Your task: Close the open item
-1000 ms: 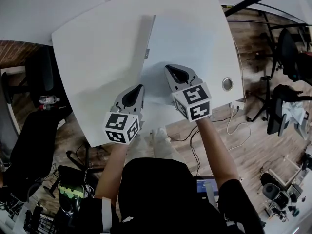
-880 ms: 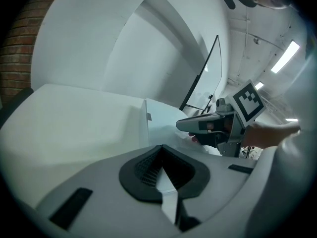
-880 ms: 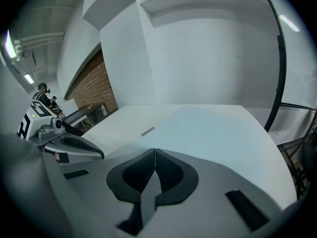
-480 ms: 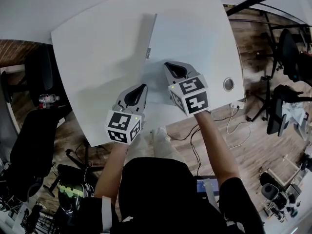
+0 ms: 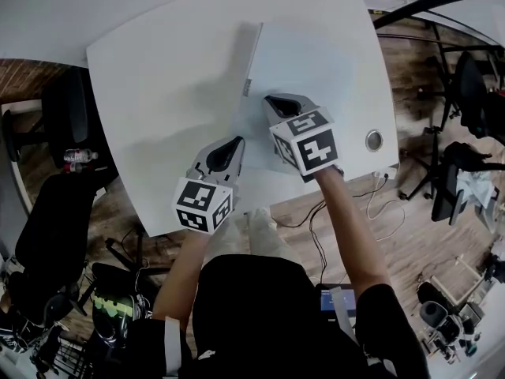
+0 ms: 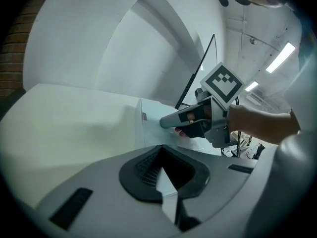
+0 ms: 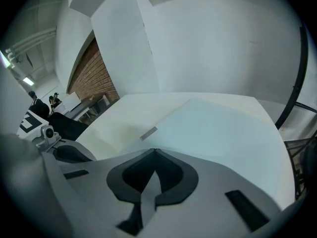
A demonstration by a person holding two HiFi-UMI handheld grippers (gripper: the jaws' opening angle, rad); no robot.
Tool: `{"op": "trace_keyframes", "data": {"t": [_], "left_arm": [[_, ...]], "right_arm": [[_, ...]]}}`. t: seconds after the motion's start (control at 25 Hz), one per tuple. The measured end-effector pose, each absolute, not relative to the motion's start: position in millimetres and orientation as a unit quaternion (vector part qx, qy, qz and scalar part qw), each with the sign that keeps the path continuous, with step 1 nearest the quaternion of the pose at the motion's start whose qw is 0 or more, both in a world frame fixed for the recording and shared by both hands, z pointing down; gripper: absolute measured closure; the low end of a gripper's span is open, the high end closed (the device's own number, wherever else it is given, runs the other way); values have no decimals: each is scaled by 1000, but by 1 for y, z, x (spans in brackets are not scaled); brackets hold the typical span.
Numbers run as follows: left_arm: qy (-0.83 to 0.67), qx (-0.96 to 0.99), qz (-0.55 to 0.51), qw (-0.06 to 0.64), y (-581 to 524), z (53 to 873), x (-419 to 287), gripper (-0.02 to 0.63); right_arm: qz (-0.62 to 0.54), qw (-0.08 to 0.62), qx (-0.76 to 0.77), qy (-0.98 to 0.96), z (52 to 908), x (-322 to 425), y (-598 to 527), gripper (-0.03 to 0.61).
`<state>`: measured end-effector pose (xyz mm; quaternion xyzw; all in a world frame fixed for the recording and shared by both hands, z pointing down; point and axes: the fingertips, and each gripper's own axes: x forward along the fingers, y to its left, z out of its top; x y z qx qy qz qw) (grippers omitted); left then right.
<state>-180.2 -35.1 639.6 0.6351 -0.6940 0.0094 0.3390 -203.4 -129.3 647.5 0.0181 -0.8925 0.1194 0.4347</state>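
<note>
Both closed, left claw (image 5: 234,142) and right claw (image 5: 276,102) tilt toward white panel (image 5: 323,65).

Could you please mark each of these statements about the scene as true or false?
1. The right gripper is over the flat white item. True.
2. The left gripper grips the item's edge. False: its jaws are together on nothing, and it is beside the item, near the front edge of the table.
3. A round silver grommet sits in the table near its right edge. True.
4. The item stands upright, propped wide open. False: it lies flat on the table.
5. A small grey tag sits on the item's left edge. True.
</note>
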Motion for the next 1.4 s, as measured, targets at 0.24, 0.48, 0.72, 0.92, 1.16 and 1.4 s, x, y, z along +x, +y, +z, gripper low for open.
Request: {"op": "trace_keyframes", "data": {"t": [0.24, 0.48, 0.72, 0.92, 1.16, 1.4], "left_arm": [[-695, 633, 4, 341, -35, 640, -183, 600], [-684, 641, 0, 349, -37, 641, -184, 600], [-685, 640, -3, 348, -37, 640, -185, 600], [-681, 642, -8, 352, -38, 640, -186, 600], [-678, 643, -17, 355, -38, 640, -187, 600], [-681, 628, -39, 374, -37, 641, -191, 600]], "right_arm": [[126, 443, 6, -888, 650, -213, -129, 540], [121, 448, 1, -886, 650, -226, -129, 540], [126, 444, 29, -887, 649, -235, -131, 540], [117, 444, 37, -888, 648, -246, -134, 540], [114, 436, 39, -892, 650, -251, -134, 540], [123, 428, 34, -895, 649, -251, -135, 540]]}}
